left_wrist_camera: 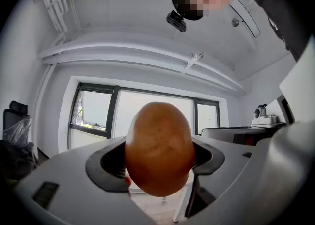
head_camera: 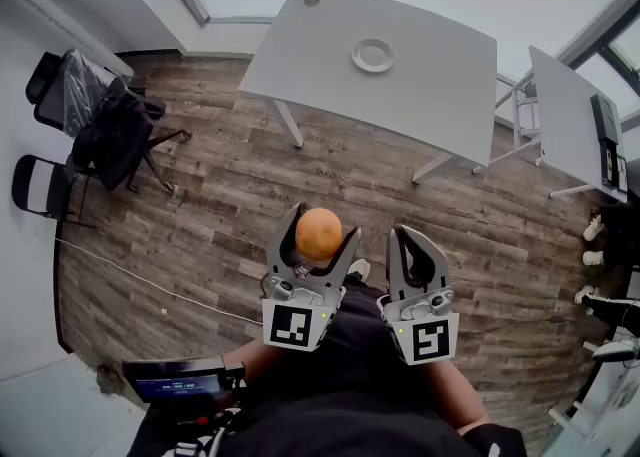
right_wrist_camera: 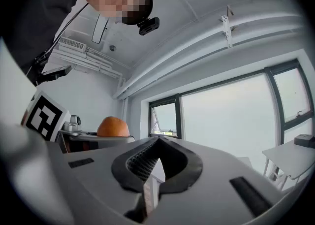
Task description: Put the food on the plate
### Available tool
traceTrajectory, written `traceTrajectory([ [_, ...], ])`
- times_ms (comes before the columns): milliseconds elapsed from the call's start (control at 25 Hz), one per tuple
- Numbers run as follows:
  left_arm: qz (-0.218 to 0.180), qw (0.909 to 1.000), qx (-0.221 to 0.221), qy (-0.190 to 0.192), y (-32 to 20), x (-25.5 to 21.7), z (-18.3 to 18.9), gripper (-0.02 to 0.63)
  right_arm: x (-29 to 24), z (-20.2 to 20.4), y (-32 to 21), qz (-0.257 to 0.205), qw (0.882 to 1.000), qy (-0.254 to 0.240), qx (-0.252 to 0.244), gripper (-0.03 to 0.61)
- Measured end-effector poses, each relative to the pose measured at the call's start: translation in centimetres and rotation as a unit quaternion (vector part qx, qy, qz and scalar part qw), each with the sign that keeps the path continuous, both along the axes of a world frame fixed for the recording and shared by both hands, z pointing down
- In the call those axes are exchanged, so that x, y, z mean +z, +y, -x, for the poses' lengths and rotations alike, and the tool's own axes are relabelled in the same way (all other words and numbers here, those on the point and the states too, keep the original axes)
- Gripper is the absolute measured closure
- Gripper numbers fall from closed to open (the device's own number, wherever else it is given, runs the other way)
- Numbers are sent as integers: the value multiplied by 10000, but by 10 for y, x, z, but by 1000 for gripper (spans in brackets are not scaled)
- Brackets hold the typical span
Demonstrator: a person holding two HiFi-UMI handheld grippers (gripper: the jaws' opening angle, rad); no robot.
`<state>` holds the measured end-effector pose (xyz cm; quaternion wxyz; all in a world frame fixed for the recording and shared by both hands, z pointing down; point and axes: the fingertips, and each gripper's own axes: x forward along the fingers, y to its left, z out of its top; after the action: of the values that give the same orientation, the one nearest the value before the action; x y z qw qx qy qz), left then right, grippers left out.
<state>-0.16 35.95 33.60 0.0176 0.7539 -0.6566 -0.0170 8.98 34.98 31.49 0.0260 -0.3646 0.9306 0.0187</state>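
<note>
We hold two grippers side by side over the floor (head_camera: 230, 205). The left gripper (head_camera: 322, 221) has the food piece (head_camera: 318, 235) clamped between its jaws. The right gripper (head_camera: 406, 233) is just beside it, jaws together. Ahead of both, well apart, stands a table (head_camera: 440, 85) with a plate (head_camera: 373, 55) on top. Chairs (head_camera: 100, 120) stand to the far left. A second table (head_camera: 565, 115) stands to the right.

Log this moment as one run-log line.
left gripper: shut on round orange food | right gripper: shut, empty | round white plate: empty, on grey table | placement: not done
</note>
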Motion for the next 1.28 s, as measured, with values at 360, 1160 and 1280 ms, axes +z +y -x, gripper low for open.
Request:
traceTrajectory([
  [360, -107, 9999, -75, -75, 3, -4, 1, 275, 2, -3, 2, 158, 9996, -223, 39, 581],
  [1160, -129, 9991, 46, -397, 6, 4, -14, 275, 10, -9, 3, 234, 9994, -222, 87, 581],
  [1280, -145, 9991, 72, -400, 5, 4, -16, 275, 7, -12, 2, 203, 9994, -248, 146, 581],
])
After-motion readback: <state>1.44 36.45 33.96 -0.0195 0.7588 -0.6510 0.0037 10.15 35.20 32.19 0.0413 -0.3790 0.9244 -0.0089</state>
